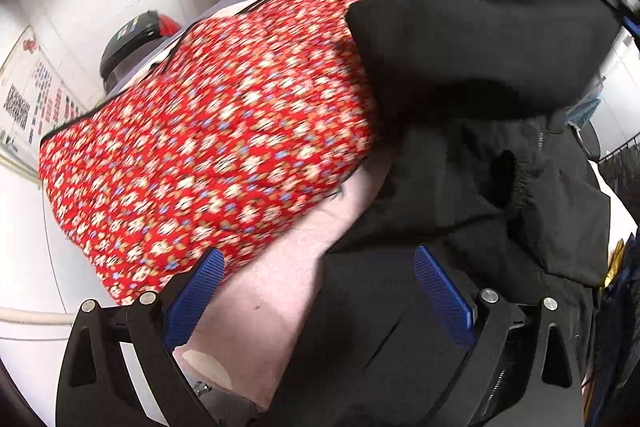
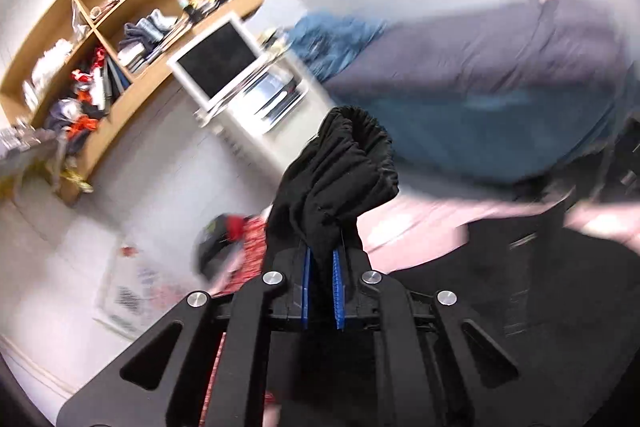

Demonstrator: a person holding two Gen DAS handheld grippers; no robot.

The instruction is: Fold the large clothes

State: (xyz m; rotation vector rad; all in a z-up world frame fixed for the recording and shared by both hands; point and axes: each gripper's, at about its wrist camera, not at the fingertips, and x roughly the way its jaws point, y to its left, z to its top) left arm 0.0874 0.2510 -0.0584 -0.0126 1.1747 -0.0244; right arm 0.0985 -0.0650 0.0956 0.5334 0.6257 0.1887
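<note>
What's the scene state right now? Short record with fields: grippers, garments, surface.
left gripper: jaws open, empty, above the black jacket and pink sheet
right gripper: jaws shut on black jacket's elastic cuff, sleeve lifted
black jacket: partly spread, zipper visible, sleeve raised off the surface
red floral garment: lies beside the jacket, on the pink sheet
pink sheet: covers the work surface under both garments
image quality: motion blur in both views
</note>
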